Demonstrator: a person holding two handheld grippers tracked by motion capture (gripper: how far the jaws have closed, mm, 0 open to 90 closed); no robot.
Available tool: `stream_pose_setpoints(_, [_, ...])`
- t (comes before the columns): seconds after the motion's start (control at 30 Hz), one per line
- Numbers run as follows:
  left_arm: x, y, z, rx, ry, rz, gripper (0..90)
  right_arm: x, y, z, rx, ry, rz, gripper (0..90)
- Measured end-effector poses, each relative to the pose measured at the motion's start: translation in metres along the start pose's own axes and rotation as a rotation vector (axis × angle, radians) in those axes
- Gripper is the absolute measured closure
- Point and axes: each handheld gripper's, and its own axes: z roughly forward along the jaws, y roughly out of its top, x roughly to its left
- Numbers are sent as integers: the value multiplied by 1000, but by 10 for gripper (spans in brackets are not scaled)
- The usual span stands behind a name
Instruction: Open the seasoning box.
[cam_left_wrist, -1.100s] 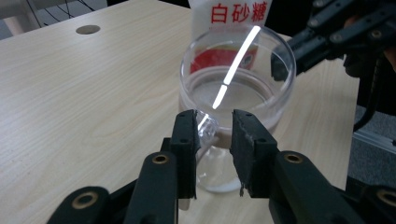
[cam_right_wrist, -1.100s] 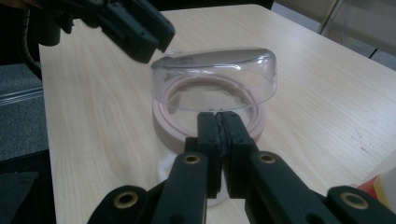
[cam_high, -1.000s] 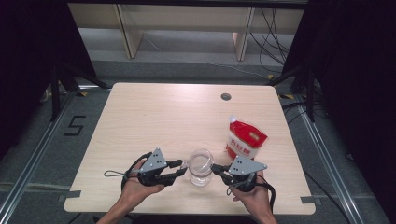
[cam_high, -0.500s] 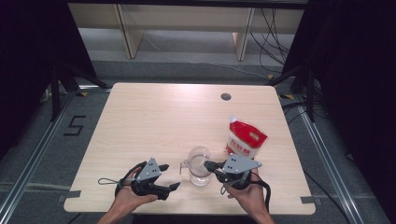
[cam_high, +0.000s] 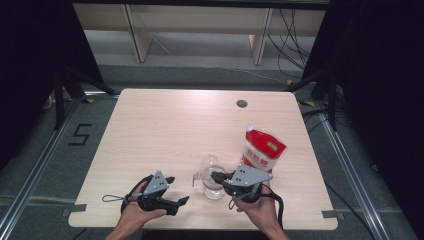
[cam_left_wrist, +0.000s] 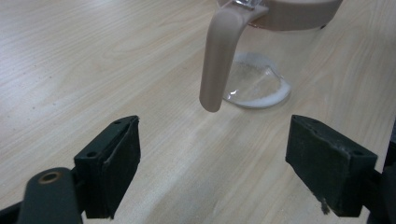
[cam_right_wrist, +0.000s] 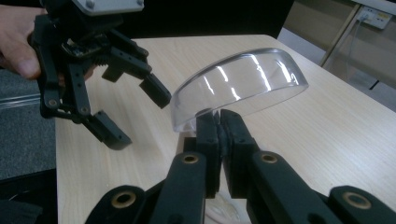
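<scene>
My right gripper (cam_high: 216, 176) has its fingers (cam_right_wrist: 219, 135) clenched on the rim of the clear pitcher (cam_high: 212, 176), which stands near the worktop's (cam_high: 165, 125) front edge, right of the middle. My left gripper (cam_high: 177, 191), near that same edge, has just been opening; its fingers (cam_left_wrist: 114, 163) are released, nothing between them, the pitcher's handle (cam_left_wrist: 217, 56) just ahead. A red pouch (cam_high: 262, 152) stands beside the pitcher.

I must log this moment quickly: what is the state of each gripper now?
Left gripper: open, holding nothing; its jaws have just been opening, nothing between them.
Right gripper: closed on the clear lid of the jug.
</scene>
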Motion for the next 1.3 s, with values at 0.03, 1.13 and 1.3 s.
stream_pose_setpoints(0.03, [-2, 0, 1, -12, -2, -9, 165, 2, 2, 2, 0, 8, 9, 869])
stream_pose_setpoints(1.13, [-5, 1, 1, -32, -8, -14, 162, -13, -13, -18, -28, -19, 29, 807])
stream_pose_setpoints(1.3, [-2, 1, -2, -50, -22, -30, 154, -23, -26, -38, -32, -42, 68, 791])
